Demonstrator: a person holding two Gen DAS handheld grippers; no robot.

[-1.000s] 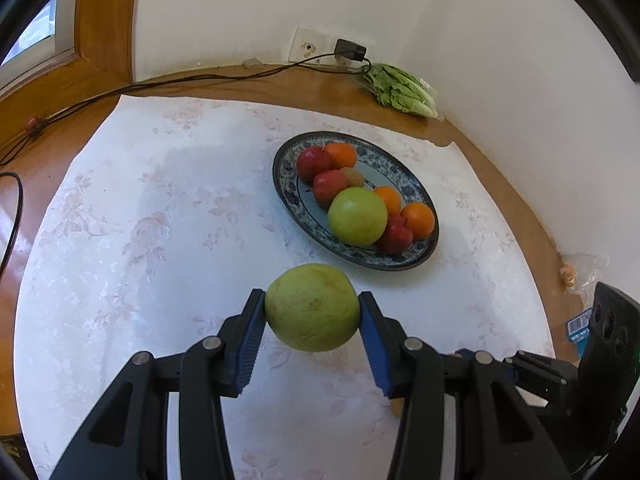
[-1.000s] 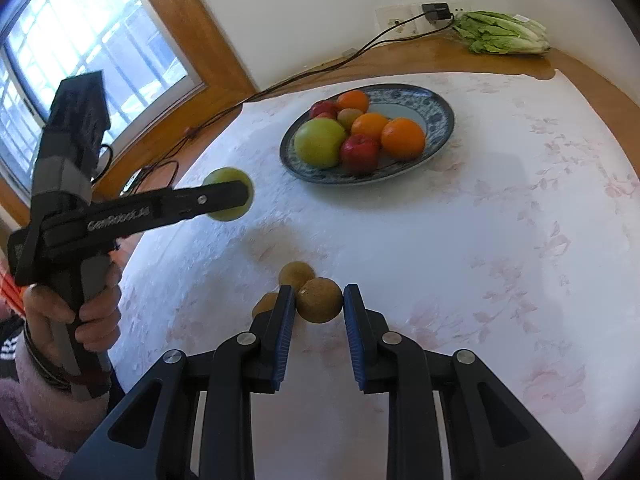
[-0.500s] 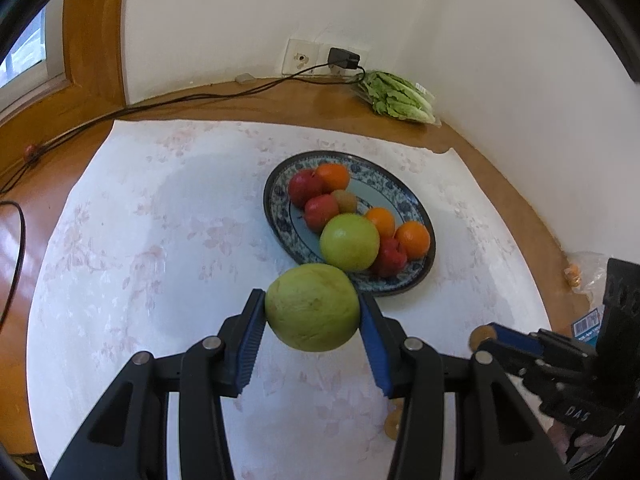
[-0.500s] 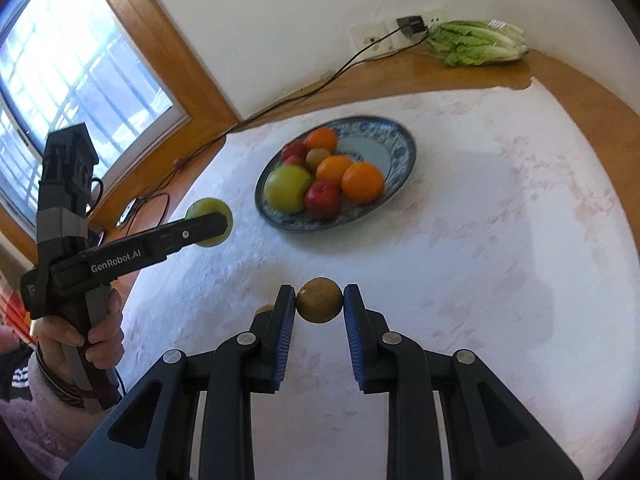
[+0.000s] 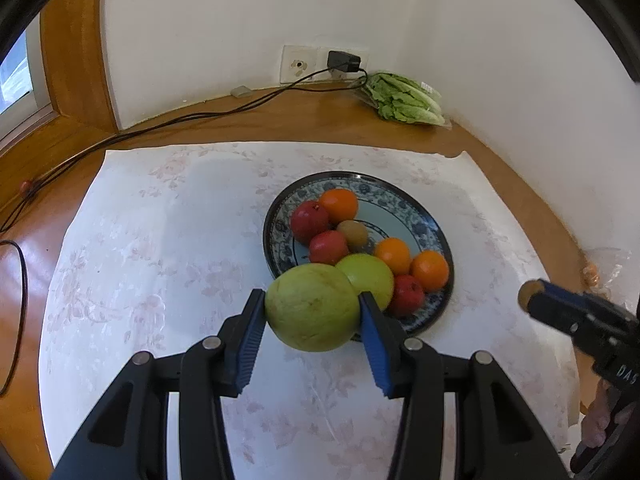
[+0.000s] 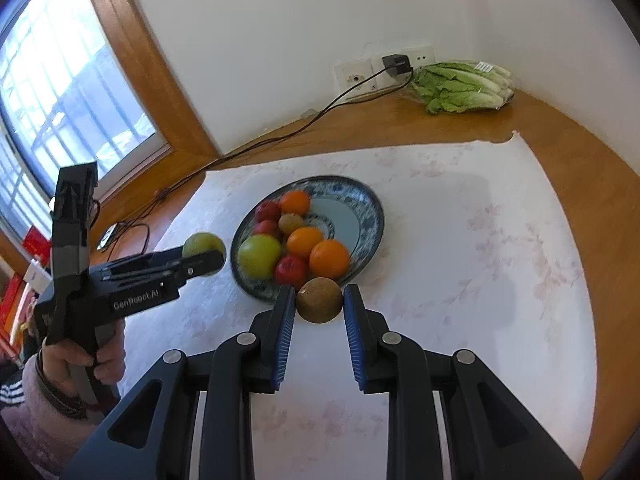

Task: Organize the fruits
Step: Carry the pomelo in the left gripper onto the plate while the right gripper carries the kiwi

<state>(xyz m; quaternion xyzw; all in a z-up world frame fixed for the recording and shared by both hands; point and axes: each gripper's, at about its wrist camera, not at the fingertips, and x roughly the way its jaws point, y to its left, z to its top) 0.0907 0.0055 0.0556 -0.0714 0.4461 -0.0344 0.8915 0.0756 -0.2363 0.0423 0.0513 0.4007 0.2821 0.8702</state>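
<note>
Two fruits gripped (guava (image 5: 314,306), kiwi (image 6: 319,299))

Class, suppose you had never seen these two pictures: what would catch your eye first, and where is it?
First, the big green fruit clamped in the left gripper, held just short of the plate. Next, the plate itself, mid-cloth, heaped with oranges, red fruit and a second green one on its near side. Then the brown kiwi pinched in the right gripper at the plate's near rim.
</note>
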